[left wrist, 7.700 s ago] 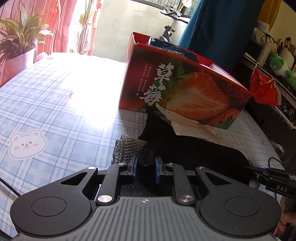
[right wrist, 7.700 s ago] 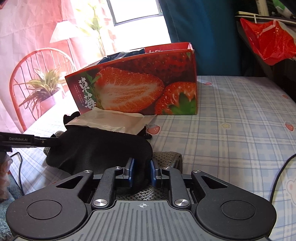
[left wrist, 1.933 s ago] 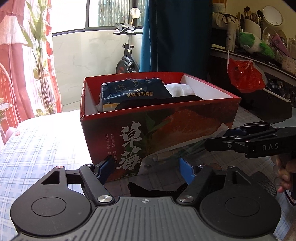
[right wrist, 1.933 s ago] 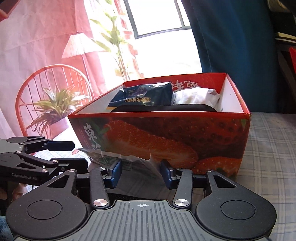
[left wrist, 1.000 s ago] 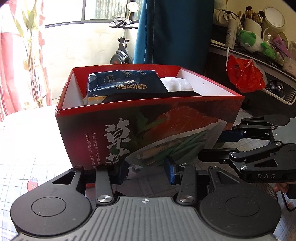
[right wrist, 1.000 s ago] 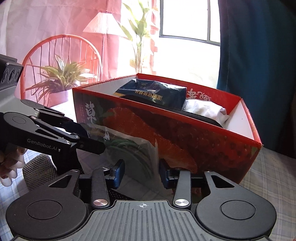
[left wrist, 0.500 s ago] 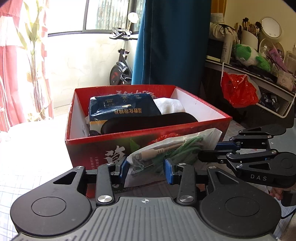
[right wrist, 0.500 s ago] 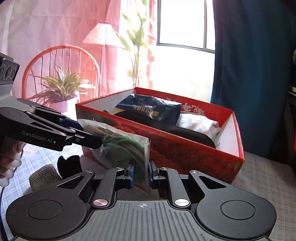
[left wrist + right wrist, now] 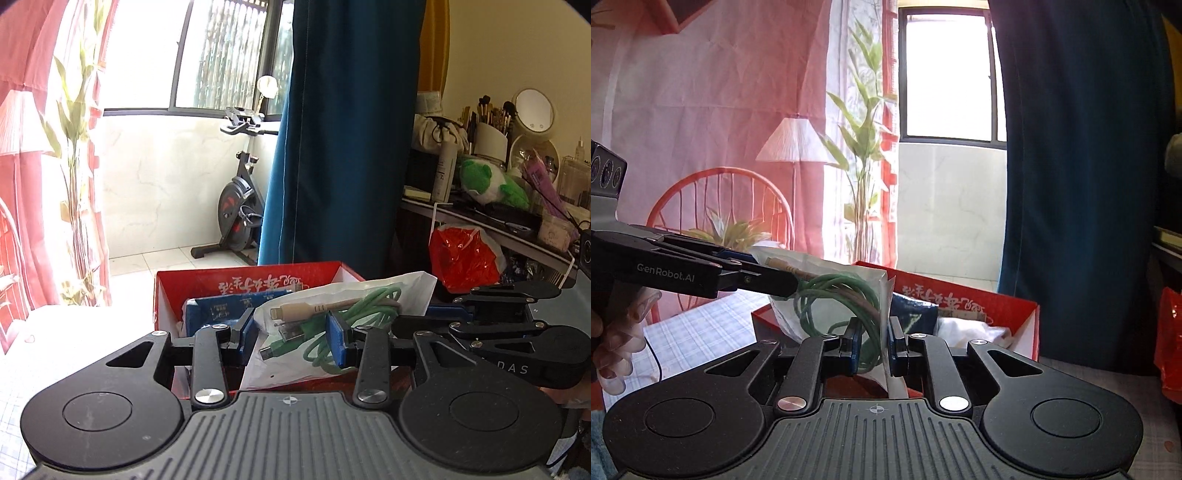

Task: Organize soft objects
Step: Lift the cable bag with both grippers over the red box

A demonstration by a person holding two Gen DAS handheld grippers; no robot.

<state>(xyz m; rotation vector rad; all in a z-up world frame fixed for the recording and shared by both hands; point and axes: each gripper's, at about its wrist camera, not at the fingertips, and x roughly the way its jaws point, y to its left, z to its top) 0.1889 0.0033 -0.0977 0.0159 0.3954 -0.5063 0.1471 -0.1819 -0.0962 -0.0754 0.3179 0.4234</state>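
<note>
Cable pouch [image 9: 343, 325] now hangs above the red box [image 9: 207, 280], off the table; we pinch it with both: left gripper [image 9: 291, 338] around the middle, right gripper [image 9: 873, 343] just clamped on its edge (box next, likely).

- Left wrist view: rides my left gripper [image 9: 291, 332], looks forward along its fingers, slightly downward, close over the red box [image 9: 255, 280]; window and blue curtain [image 9: 347, 129] beyond.
- Right wrist view: same on my right gripper [image 9: 873, 341], facing window and pink curtain [image 9: 713, 110].
- Shared: the box, the clear cable bag [image 9: 332, 325], each other's gripper.
</note>
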